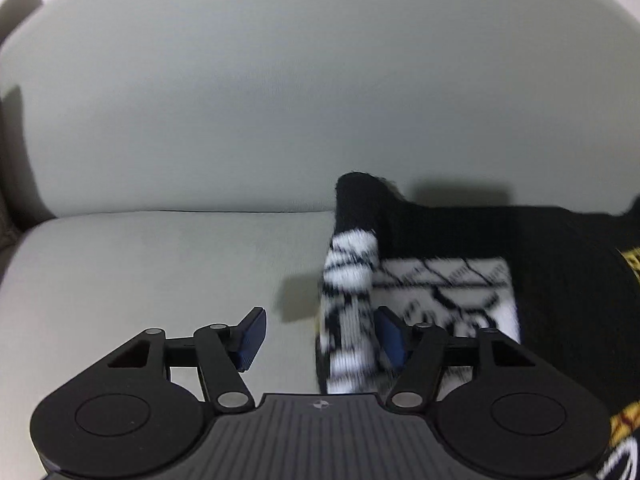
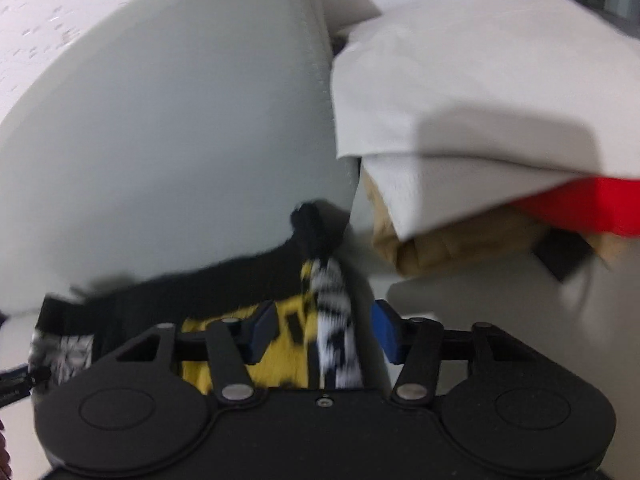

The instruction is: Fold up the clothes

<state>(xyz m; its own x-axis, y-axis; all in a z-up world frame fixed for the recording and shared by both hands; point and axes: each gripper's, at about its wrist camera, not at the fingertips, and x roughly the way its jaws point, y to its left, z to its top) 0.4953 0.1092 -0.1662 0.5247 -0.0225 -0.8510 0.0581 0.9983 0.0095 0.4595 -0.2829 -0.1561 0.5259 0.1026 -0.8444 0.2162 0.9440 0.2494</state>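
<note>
The black knitted garment with white-and-black and yellow patterned panels (image 1: 448, 280) lies on the seat of a pale grey-green upholstered sofa (image 1: 160, 280), pushed up near the backrest. In the left wrist view a narrow white-and-black patterned strip of it (image 1: 350, 312) runs from the left hand-held gripper (image 1: 318, 338) away toward the backrest, so its long axis lies along the fingers. The jaws stand apart; the strip sits between them, hard by the right-hand pad, with bare cushion filling the rest of the gap. The body of the garment spreads off to the right of this gripper.

In the right wrist view the right hand-held gripper (image 2: 324, 334) also stands apart, with a yellow-and-black panel (image 2: 288, 344) and a white-and-black strip (image 2: 336, 332) between its pads, running the same way. Motion blur hides whether any pad touches cloth. A pile of other clothes, white (image 2: 480, 92), tan (image 2: 460, 244) and red (image 2: 592, 208), sits beyond to the right.

Both grippers are at the garment, one on each side edge. Nothing settles whether these edges are about to be taken up or have just been let go after a fold.
</note>
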